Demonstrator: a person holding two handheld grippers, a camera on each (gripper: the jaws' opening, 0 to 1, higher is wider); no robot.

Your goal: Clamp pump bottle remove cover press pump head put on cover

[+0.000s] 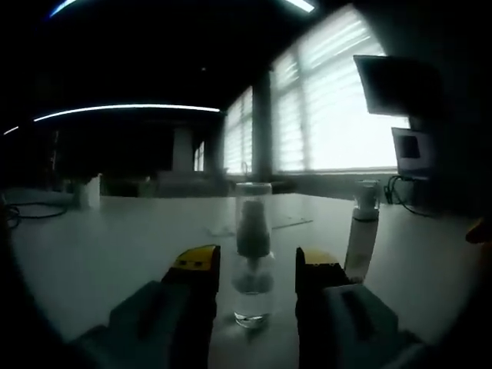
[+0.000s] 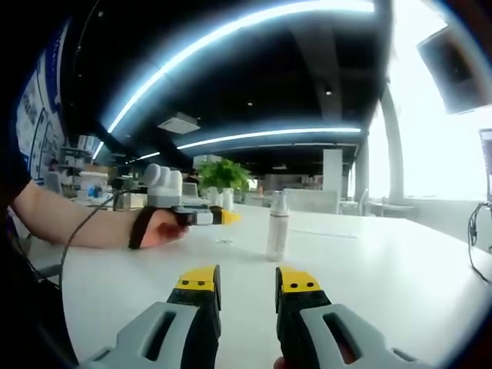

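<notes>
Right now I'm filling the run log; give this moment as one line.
left gripper: open, astride capped pump bottle | right gripper: open, empty | white bottle: upright, apart | cover: on

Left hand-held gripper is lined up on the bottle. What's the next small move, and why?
Probably ease the left hand-held gripper forward and close on the bottle. The bottle stands upright on the table between the open jaws, its clear cover still on, and nothing grips it yet.

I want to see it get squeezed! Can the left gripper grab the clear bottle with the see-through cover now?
Probably yes. The left gripper is open, and the clear pump bottle with its transparent cover stands upright between the yellow-tipped jaws on the white table, with nothing blocking.
</notes>
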